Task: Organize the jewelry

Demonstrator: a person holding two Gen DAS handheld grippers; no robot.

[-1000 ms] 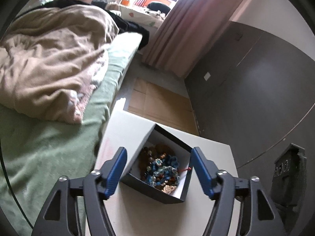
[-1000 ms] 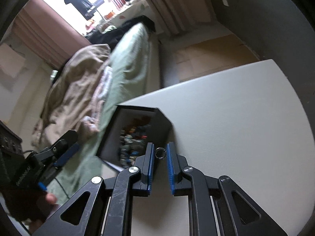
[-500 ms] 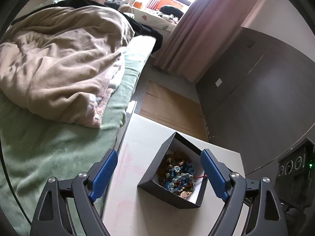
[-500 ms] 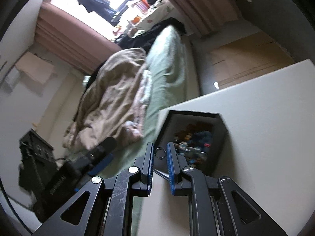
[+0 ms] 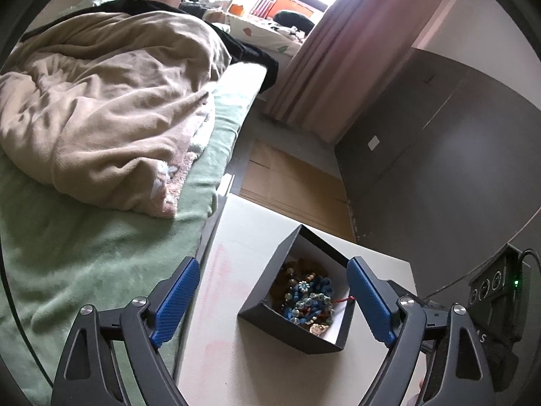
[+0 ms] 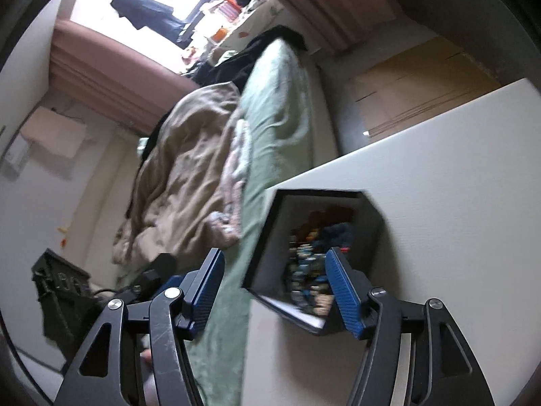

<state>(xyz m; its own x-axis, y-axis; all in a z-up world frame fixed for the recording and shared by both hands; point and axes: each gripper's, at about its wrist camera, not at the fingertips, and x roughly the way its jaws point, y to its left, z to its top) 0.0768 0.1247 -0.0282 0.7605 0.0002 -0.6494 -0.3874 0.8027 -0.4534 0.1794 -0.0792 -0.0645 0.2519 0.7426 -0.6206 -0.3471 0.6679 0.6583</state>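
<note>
Currently:
Left gripper: jaws wide, holding nothing.
Right gripper: jaws wide, empty.
Box: black, white-lined, on worktop, ahead between both jaws.
Jewelry: tangled blue, brown, pearl beads inside box.

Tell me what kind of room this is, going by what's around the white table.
Most likely a bedroom. A bed with a green sheet and rumpled beige blanket sits beside the table, pink curtains hang by a bright window, and a black box of beaded jewelry rests on the table.

Open black box of beaded jewelry
</note>
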